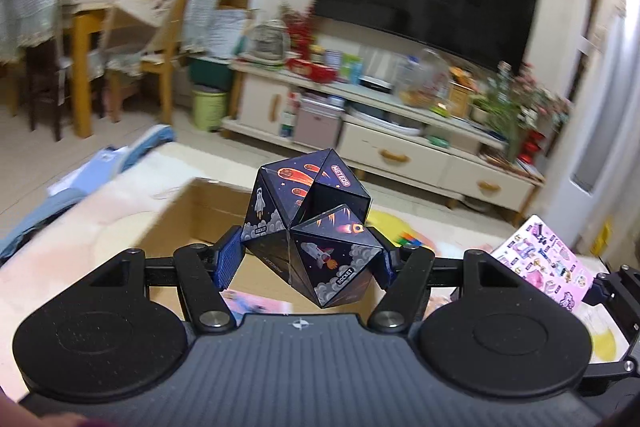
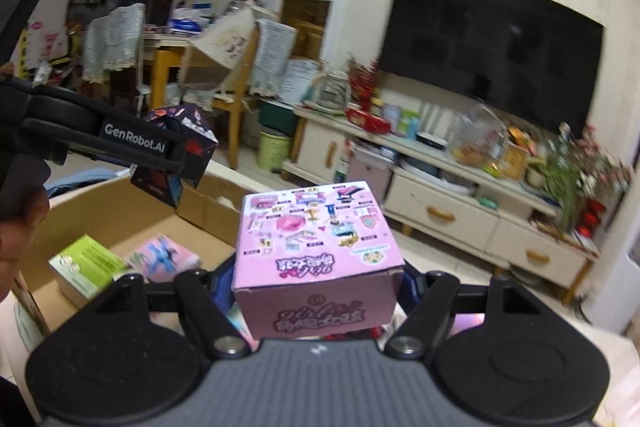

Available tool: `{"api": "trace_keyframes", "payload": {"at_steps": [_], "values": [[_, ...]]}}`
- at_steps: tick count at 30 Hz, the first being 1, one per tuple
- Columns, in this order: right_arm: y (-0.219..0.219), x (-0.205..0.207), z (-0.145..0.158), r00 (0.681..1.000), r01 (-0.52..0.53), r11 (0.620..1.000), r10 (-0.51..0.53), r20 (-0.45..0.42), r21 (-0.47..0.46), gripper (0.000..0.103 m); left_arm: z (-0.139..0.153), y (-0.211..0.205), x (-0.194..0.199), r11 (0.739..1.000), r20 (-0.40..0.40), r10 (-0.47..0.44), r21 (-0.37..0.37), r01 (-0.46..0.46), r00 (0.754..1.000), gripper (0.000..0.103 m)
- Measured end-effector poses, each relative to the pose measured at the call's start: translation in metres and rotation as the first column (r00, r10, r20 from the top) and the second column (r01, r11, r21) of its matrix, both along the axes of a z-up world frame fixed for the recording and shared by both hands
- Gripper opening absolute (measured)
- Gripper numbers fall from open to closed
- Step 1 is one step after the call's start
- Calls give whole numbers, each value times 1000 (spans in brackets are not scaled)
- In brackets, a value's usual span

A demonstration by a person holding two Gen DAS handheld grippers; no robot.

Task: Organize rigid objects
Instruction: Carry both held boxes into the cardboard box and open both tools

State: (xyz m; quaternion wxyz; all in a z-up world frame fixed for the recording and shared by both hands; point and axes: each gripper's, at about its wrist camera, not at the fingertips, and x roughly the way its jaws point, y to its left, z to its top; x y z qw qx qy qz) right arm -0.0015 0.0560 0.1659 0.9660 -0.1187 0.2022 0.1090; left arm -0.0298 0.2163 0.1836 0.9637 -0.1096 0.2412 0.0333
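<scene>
- The space-print folding puzzle cube (image 1: 310, 227), dark with rockets and meteors and partly unfolded into a faceted shape, was clamped between the blue pads of the left hand-held gripper (image 1: 308, 259) and held in the air above the open cardboard box (image 1: 192, 211).
- The pink toy box (image 2: 316, 259), printed with small accessories and the word "girl" on its near face, was clamped by its two sides in the right hand-held gripper (image 2: 318, 287), also lifted clear and just to the right of the cardboard box.
- Seen from the right wrist, the left hand-held gripper carried its cube over the far left part of the carton, well apart from the pink toy box.
- Inside the carton lay a green-and-white packet (image 2: 86, 265) and, just beside it, a pink and blue packet (image 2: 166, 259); bare cardboard floor showed behind them.
- The carton stood on a pale tabletop (image 1: 80, 227); a TV cabinet (image 2: 460, 211) crowded with bottles and packets and a dark television (image 2: 492, 59) stood well beyond.
- Judging by this, the step in hand was carrying both items to the carton for packing.
- The next move would call for lowering each item into bare floor space without knocking the packets, then spreading the fingers; the cube's uneven facets might let it tip or roll on release.
</scene>
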Motion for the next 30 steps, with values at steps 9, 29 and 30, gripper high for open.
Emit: {"api": "trace_keyframes", "payload": {"at_steps": [9, 29, 30], "values": [[52, 46, -12, 994, -104, 990, 102, -32, -92, 74, -10, 29, 14, 993, -75, 112, -27, -114, 991, 55], [74, 56, -35, 992, -122, 987, 117, -54, -104, 86, -16, 29, 17, 991, -119, 136, 0, -137, 984, 85], [70, 53, -33, 993, -110, 989, 106, -43, -94, 87, -16, 30, 18, 991, -117, 131, -4, -133, 984, 93]]}}
